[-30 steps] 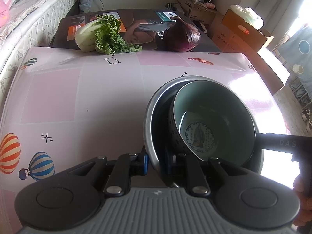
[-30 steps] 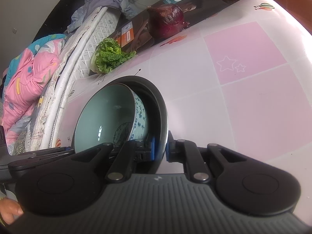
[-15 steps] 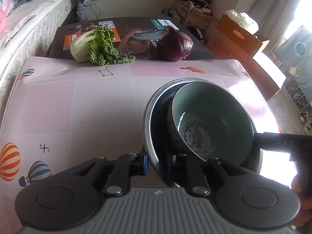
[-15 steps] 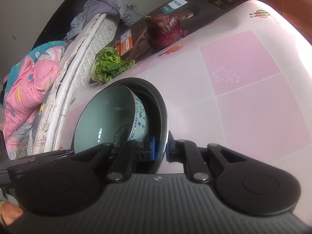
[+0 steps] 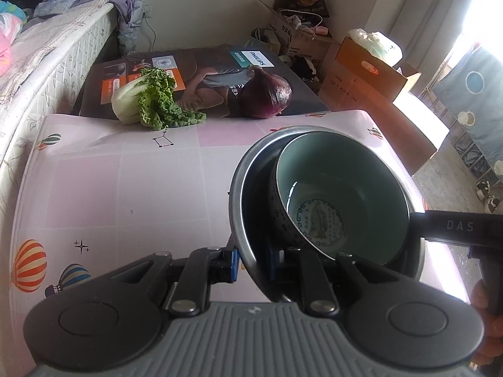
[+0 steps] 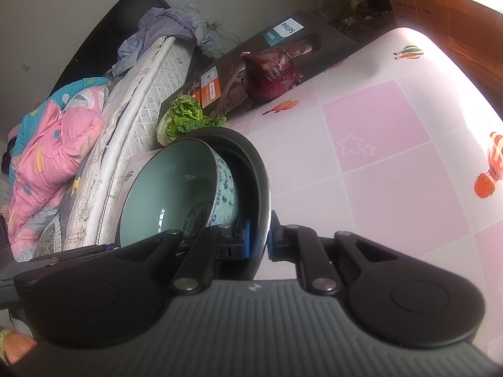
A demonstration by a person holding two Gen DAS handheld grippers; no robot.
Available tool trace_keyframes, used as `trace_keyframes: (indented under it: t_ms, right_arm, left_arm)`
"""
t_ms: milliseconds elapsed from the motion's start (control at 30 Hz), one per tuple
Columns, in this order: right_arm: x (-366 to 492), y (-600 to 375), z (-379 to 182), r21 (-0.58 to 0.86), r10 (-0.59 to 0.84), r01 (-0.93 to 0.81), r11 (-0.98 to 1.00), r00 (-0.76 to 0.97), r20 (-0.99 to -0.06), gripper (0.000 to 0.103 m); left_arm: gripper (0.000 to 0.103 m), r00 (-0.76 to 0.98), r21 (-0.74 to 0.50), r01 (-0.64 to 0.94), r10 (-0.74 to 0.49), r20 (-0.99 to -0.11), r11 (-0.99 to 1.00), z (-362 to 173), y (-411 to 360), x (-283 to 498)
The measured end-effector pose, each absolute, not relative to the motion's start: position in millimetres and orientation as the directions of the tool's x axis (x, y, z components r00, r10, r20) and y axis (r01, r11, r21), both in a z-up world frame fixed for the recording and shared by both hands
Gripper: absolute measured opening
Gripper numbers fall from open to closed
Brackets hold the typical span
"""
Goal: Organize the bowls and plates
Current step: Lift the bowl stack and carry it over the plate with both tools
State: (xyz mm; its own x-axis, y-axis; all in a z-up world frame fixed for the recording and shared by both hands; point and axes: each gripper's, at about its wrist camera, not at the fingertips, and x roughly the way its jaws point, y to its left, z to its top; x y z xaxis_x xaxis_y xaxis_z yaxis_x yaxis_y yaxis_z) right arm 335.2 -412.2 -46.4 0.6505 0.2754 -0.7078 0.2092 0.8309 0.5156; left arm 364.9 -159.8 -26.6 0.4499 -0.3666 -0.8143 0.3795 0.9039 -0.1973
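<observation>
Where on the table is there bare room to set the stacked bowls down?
The table is bare across its middle, between the lettuce and onion at the far edge and the grippers. In the right wrist view it is also bare right of the metal bowl. Only the far edge is crowded.

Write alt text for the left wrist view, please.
The left gripper clamps the rim of a dark metal bowl that holds a pale green ceramic bowl, above a pink patterned table. A leafy green cabbage and a red cabbage lie behind.
</observation>
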Motion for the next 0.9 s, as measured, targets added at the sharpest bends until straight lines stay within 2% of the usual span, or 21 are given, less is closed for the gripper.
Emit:
trace_keyframes:
  t_ms: [267,433,900]
  right_arm:
    - [295,-395,-8,0.52,0.273,0.195,0.832,0.672,-0.688,0.01]
    - [260,-378,-3,0.55,0.3,0.209,0.809,0.658,-0.691,0.011]
    - [157,-323,-46,0.519,0.285,0.283,0.807,0.584,-0.761,0.011]
  left_arm:
    - [0.016,0.476,-0.22,0.372,-0.389,-0.789,0.902,9,-138,327]
    - [0.015,0.489,-0.24,0.357,-0.399,-0.775,0.903,18,-119,296]
    - [0.016,0.394,-0.246,0.393,-0.404,-0.825,0.886,-39,-83,219]
